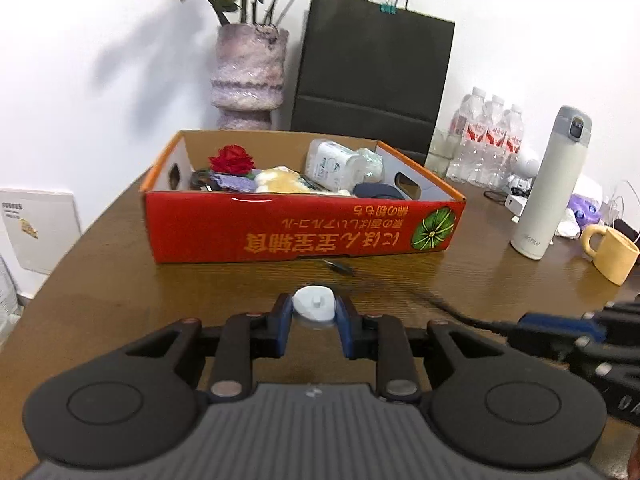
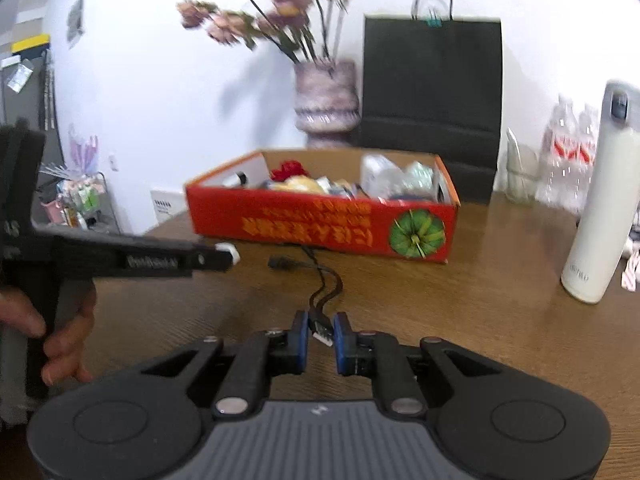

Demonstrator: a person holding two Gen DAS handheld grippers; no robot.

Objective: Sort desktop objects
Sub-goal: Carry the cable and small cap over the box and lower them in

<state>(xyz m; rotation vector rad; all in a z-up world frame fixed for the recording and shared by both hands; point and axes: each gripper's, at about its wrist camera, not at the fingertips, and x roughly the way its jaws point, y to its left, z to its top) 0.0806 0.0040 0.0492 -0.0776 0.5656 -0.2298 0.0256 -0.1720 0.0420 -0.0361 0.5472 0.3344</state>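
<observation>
My left gripper (image 1: 314, 313) is shut on a small white round charger base (image 1: 312, 300), just above the brown table. The right wrist view shows that gripper (image 2: 225, 257) from the side, with the white base (image 2: 229, 249) at its tip. My right gripper (image 2: 321, 330) is shut on the USB plug (image 2: 322, 326) of a black cable (image 2: 326, 284), whose far end lies on the table in front of the box. The red cardboard box (image 1: 304, 236) sits behind both grippers, open-topped, holding a red flower, a plush toy, a white pack and other items.
A white thermos (image 1: 548, 188) and a yellow mug (image 1: 612, 252) stand to the right of the box. Water bottles (image 1: 488, 140), a black paper bag (image 1: 372, 72) and a vase of flowers (image 1: 250, 76) line the wall. A person's hand (image 2: 60, 336) holds the left gripper's handle.
</observation>
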